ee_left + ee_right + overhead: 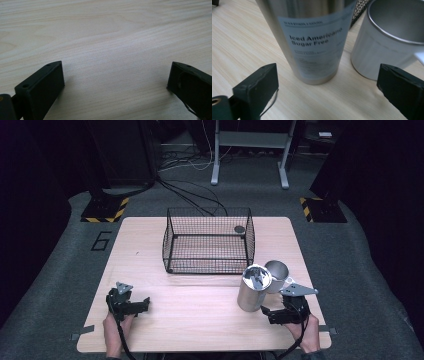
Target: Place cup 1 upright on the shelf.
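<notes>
Two fingers (pixel 257 87) spread, steel tumbler (pixel 312 37) just ahead, untouched

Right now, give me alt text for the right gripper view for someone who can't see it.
A tall steel tumbler labelled "Iced Americano Sugar Free" stands on a light wooden table, ahead of the open right gripper. A white mug with a steel interior stands beside it.

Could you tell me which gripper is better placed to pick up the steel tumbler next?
The right gripper: it sits just before the steel tumbler, open, jaws either side in its own view. The left gripper faces bare table, far off.
</notes>
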`<action>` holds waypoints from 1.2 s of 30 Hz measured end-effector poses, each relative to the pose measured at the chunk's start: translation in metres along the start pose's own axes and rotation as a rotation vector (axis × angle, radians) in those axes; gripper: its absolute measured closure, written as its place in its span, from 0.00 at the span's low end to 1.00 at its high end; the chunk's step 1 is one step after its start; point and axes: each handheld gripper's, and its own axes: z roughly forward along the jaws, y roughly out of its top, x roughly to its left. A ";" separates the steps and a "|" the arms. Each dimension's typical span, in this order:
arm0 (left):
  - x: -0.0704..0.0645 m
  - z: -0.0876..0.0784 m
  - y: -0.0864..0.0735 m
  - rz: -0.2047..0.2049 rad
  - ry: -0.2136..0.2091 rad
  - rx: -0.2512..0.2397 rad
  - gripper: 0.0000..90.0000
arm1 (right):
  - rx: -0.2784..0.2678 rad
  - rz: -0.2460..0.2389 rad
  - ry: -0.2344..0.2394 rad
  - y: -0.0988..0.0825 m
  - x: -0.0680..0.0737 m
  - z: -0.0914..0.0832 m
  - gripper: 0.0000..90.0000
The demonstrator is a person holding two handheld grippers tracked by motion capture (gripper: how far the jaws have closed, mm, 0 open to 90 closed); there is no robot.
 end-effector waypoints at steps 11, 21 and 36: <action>0.000 0.000 0.000 0.002 -0.002 0.001 0.00 | -0.038 -0.012 0.033 0.022 0.005 0.004 0.00; 0.000 0.000 0.000 0.003 -0.002 0.001 0.00 | -0.076 -0.014 0.054 0.037 0.008 0.011 0.00; 0.000 0.000 0.000 0.002 -0.003 0.001 0.00 | -0.136 -0.004 0.101 0.047 0.006 0.028 0.00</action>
